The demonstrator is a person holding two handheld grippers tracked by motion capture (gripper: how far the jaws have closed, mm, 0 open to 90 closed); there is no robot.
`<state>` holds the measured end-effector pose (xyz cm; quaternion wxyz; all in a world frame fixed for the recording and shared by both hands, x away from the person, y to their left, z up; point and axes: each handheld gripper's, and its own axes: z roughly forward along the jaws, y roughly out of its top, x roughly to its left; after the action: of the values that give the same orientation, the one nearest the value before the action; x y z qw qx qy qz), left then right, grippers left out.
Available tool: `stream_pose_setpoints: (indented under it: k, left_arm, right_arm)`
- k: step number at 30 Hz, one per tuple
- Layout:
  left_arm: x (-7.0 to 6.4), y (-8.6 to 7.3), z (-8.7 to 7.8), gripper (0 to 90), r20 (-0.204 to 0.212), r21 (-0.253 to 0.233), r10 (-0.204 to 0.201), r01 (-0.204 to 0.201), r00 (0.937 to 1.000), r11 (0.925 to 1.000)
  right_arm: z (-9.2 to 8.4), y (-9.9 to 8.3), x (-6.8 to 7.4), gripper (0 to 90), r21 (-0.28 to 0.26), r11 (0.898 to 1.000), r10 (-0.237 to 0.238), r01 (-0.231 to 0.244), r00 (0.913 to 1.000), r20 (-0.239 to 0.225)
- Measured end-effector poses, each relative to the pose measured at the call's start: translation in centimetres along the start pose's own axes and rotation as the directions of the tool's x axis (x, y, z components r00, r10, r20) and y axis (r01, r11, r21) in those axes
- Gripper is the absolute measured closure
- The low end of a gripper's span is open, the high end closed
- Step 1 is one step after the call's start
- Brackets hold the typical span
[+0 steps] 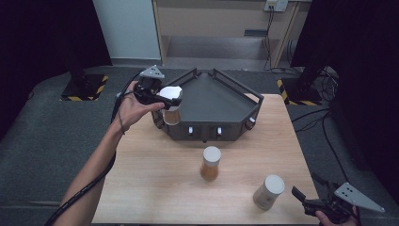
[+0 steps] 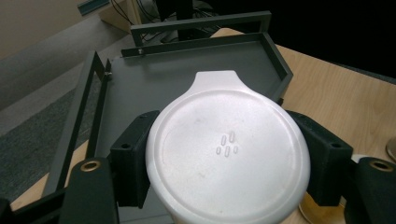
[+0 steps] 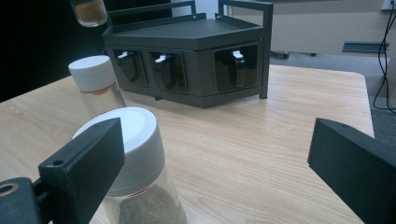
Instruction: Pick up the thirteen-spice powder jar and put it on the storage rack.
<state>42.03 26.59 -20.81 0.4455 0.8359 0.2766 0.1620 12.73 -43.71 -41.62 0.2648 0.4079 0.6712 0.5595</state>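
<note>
A wooden table (image 1: pixel 155 188) carries a dark angular rack (image 1: pixel 211 101) at its far side, with a flat top tray fenced by low rails and three small drawers along its near face.

The left gripper (image 1: pixel 157 96), held in the person's left hand (image 1: pixel 131 109), is pinching a jar with a white lid (image 2: pixel 226 154) by that lid, at the rack's left corner. In the high view the jar hangs above the corner rail, its amber contents showing below the lid. In the left gripper view the tray floor lies ahead, beyond the lid.

To do this step well, the jar probably needs to clear the left rail fully before moving inward, then come down upright on bare tray floor, with the grip kept firm until the base rests.

On the table, a second amber jar (image 1: pixel 210 163) stands near the middle, just in front of the rack. A third jar with greyish contents (image 1: pixel 268 191) stands at the near right.

The right gripper (image 1: pixel 313 200) waits at the near right edge, jaws spread wide, with the grey jar beside its left jaw, not gripped.

Nothing stands on the tray; the rails are the only obstacle.
</note>
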Motion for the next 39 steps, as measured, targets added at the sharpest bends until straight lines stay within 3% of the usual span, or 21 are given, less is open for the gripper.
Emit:
stream_pose_setpoints:
  k: [11,17,22,28,39]
  left_arm:
    - [1.0,0.9,1.9,30.6,-0.060,-0.010,-0.044,0.043,0.9972,0.9990]
    - [1.4,0.8,3.0,30.6,-0.096,-0.023,-0.075,0.074,0.9925,0.9970]
    - [1.8,1.2,3.7,30.6,-0.124,-0.007,-0.088,0.088,0.9883,0.9961]
    - [2.0,1.1,4.5,30.6,-0.137,0.006,-0.090,0.092,0.9864,0.9958]
    - [2.4,0.0,6.3,30.5,-0.156,0.011,-0.131,0.135,0.9789,0.9908]
  right_arm:
    - [0.0,0.0,-0.1,4.6,0.000,1.000,0.001,-0.001,1.0000,0.000]
    - [0.0,0.0,-0.1,4.6,0.000,1.000,0.005,-0.005,1.0000,0.000]
    - [-0.1,0.0,-0.1,4.6,0.000,1.000,0.004,-0.004,1.0000,-0.001]
    - [-0.1,-0.1,-0.2,4.6,-0.002,1.000,0.005,-0.005,1.0000,0.001]
    - [-0.1,-0.1,-0.2,4.6,-0.004,1.000,0.007,-0.007,1.0000,0.001]
